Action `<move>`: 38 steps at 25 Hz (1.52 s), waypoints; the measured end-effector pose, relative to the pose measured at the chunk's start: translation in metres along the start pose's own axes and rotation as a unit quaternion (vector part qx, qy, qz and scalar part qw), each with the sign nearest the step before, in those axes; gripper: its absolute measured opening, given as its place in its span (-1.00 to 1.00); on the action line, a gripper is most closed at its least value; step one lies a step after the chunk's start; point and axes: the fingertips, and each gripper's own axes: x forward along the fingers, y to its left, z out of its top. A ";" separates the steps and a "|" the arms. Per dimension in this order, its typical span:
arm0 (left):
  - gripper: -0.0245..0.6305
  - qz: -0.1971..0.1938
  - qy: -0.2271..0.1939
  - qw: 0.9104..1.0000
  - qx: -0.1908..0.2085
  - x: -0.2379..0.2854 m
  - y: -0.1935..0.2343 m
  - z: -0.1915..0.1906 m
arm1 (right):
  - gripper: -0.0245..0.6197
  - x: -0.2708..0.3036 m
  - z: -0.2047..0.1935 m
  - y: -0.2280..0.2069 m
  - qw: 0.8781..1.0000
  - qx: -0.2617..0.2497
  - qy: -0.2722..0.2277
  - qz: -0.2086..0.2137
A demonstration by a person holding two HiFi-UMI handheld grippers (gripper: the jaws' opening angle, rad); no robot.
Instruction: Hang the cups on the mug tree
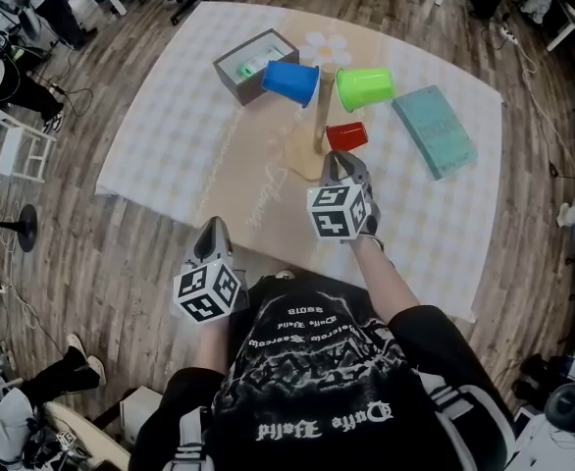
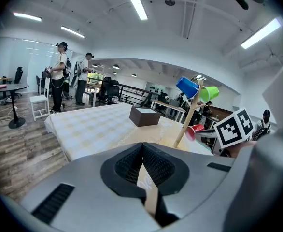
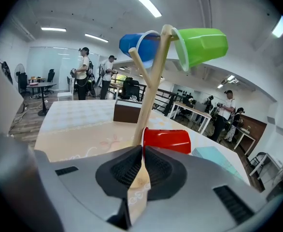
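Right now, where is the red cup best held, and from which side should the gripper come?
Grip the rim of the red cup, coming from the person's side. It lies sideways, mouth toward the wooden stem, so the thin rim wall fits between the jaws, while the round body looks too wide. The right gripper pinches it there.

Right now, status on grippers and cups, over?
Left gripper shut, empty. Right gripper shut on red cup rim at mug tree. Blue cup, green cup hung. Nothing blocking.

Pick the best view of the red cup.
Right gripper view: the red cup is close and large, lying on its side. Head view shows it small from above; left gripper view, small and distant.
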 end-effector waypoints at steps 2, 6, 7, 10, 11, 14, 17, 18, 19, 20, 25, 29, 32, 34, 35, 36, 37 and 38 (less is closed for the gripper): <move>-0.86 0.000 -0.001 1.000 0.000 0.000 0.000 0.000 | -0.83 0.001 -0.001 0.001 1.000 0.011 0.000 0.011; -0.86 -0.006 -0.006 1.000 0.001 0.000 -0.002 0.001 | -0.71 -0.003 0.003 0.009 0.997 0.041 -0.010 0.059; -0.86 -0.009 -0.007 1.000 0.001 0.000 -0.003 0.002 | -0.70 -0.006 0.003 0.011 0.996 0.052 -0.014 0.072; -0.86 -0.027 -0.009 1.000 0.006 0.002 -0.011 0.004 | -0.64 -0.019 0.008 0.013 0.991 0.080 -0.034 0.103; -0.86 -0.035 -0.010 0.999 0.008 0.002 -0.015 0.005 | -0.62 -0.024 0.008 0.011 0.989 0.086 -0.042 0.111; -0.86 -0.075 -0.016 0.997 0.020 0.004 -0.031 0.007 | -0.60 -0.040 0.007 0.003 0.985 0.101 -0.063 0.125; -0.86 -0.127 -0.020 0.991 0.041 0.005 -0.054 0.008 | -0.59 -0.058 0.000 -0.005 0.980 0.109 -0.077 0.146; -0.86 -0.145 -0.020 0.988 0.049 0.005 -0.062 0.007 | -0.59 -0.064 -0.003 -0.007 0.979 0.106 -0.079 0.152; -0.86 -0.163 -0.019 0.985 0.057 0.005 -0.070 0.007 | -0.59 -0.071 -0.007 -0.011 0.980 0.101 -0.080 0.154; -0.86 -0.182 -0.019 0.981 0.065 0.006 -0.079 0.006 | -0.59 -0.077 -0.011 -0.015 0.980 0.098 -0.083 0.151; -0.86 -0.245 -0.029 0.966 0.080 0.007 -0.112 0.005 | -0.59 -0.104 -0.031 -0.031 0.976 0.130 -0.105 0.138; -0.86 -0.260 -0.038 0.962 0.081 0.009 -0.123 0.005 | -0.59 -0.126 -0.045 -0.038 0.975 0.147 -0.126 0.109; -0.86 -0.264 -0.041 0.959 0.091 0.008 -0.127 0.005 | -0.59 -0.141 -0.058 -0.045 0.975 0.163 -0.129 0.084; -0.86 -0.269 -0.041 0.957 0.101 0.007 -0.130 0.003 | -0.59 -0.148 -0.069 -0.047 0.977 0.161 -0.118 0.076; -0.86 -0.272 -0.040 0.956 0.105 0.006 -0.132 0.001 | -0.59 -0.150 -0.074 -0.048 0.978 0.159 -0.113 0.075; -0.86 -0.275 -0.040 0.954 0.108 0.006 -0.134 0.000 | -0.59 -0.153 -0.076 -0.048 0.979 0.158 -0.110 0.075; -0.86 -0.278 -0.040 0.954 0.110 0.005 -0.135 0.000 | -0.60 -0.154 -0.077 -0.047 0.979 0.157 -0.110 0.075; -0.86 -0.280 -0.039 0.953 0.111 0.005 -0.136 0.000 | -0.64 -0.156 -0.077 -0.046 0.978 0.158 -0.111 0.075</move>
